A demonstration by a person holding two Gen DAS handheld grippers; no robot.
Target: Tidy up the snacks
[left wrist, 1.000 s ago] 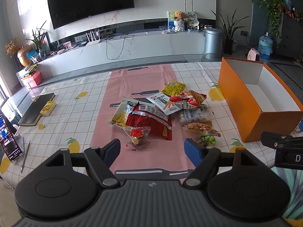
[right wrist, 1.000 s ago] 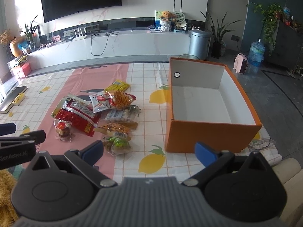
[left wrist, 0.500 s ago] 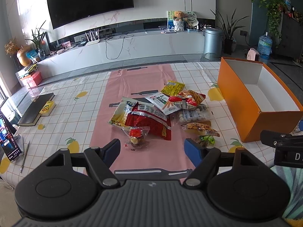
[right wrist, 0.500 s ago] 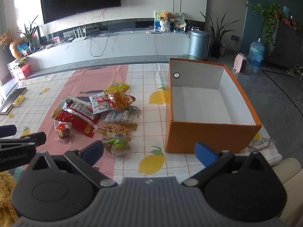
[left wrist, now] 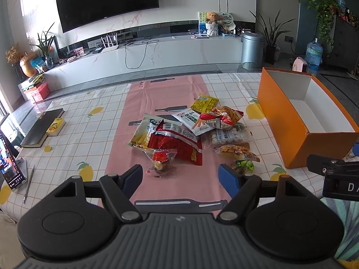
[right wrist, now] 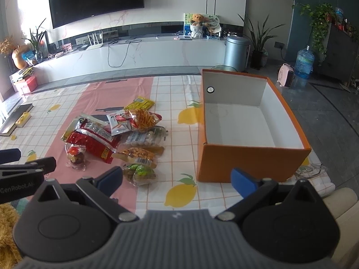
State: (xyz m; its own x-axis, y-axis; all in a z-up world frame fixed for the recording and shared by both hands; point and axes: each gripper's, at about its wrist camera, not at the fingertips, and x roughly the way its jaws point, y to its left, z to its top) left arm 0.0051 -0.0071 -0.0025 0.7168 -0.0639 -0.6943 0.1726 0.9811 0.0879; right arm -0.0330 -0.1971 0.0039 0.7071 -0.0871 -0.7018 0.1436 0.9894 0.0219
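A heap of snack packets lies on the pink strip of the tablecloth: a big red bag (left wrist: 177, 144) (right wrist: 94, 142), a small clear packet with a red sweet (left wrist: 160, 160) (right wrist: 76, 157), a green packet (left wrist: 244, 165) (right wrist: 140, 173), a nut packet (right wrist: 136, 153), a white-ball packet (right wrist: 145, 137) and a yellow packet (left wrist: 204, 103). An empty orange box (left wrist: 289, 121) (right wrist: 251, 163) stands to the right. My left gripper (left wrist: 180, 178) is open, just short of the red-sweet packet. My right gripper (right wrist: 177, 179) is open, near the table's front edge between the green packet and the box.
A black book (left wrist: 42, 126) with a yellow box (left wrist: 55, 126) lies at the table's left side. A phone on a stand (left wrist: 10, 169) and a pen (left wrist: 28, 183) sit at the left front corner. Beyond the table are a TV bench and a bin (right wrist: 236, 52).
Both grippers have drifted slightly; the snacks sit a little lower and closer in both views. Nothing was taken hold of.
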